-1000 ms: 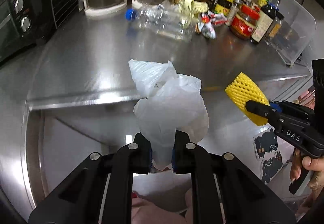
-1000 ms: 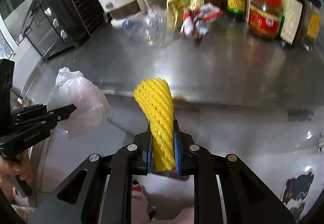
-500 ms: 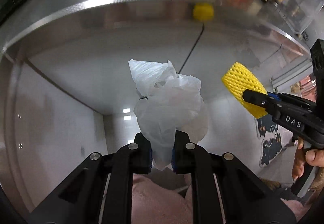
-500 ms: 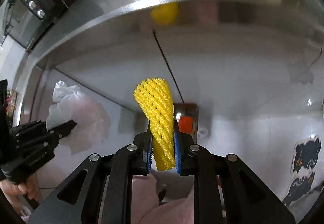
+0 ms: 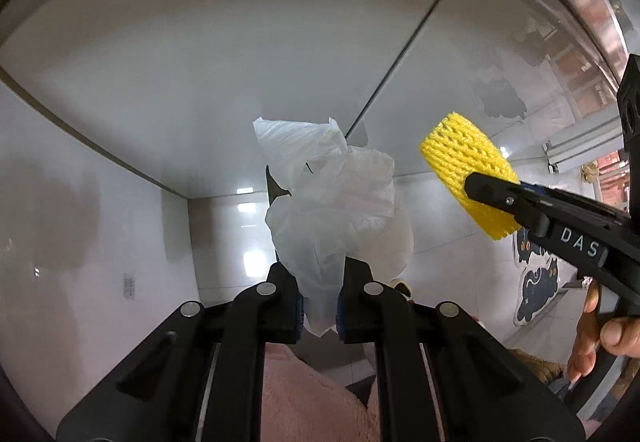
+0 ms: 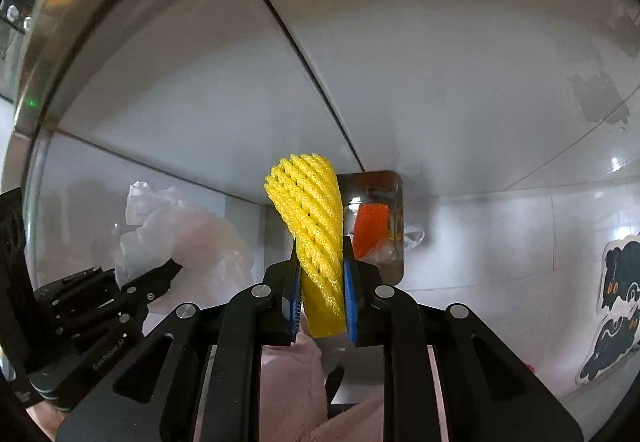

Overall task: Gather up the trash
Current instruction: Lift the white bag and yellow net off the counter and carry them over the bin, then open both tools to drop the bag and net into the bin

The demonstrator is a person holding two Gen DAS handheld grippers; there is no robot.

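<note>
The left gripper (image 5: 320, 306) has its jaws closed tight on a crumpled white plastic bag (image 5: 336, 202), which stands up from them in the centre of the left wrist view; the right gripper (image 6: 322, 298) has its jaws pinched, only narrowly apart, on a yellow foam fruit net (image 6: 312, 226), which rises from them in the middle of the right wrist view. In the left wrist view that net also shows at the right of the frame, nipped near its lower end by the right gripper, whose handle a hand (image 5: 600, 326) grips at the lower right edge. Both grippers point steeply down at a pale tiled floor (image 5: 132, 234), with the steel bench edge (image 6: 52, 54) curving along the upper left of the right wrist view. Just right of the yellow net stands a shiny steel bin (image 6: 396, 226), partly hidden behind the net; inside it I can make out an orange foam net (image 6: 370, 228) and some clear plastic wrap (image 6: 412, 236). The step in hand seems to be carrying both pieces to that bin. To do it well, each load should be brought over the bin's mouth before the jaws part, since bag and net are light and may drift or cling; dropping them one at a time, low over the opening, should keep them off the floor.
</note>
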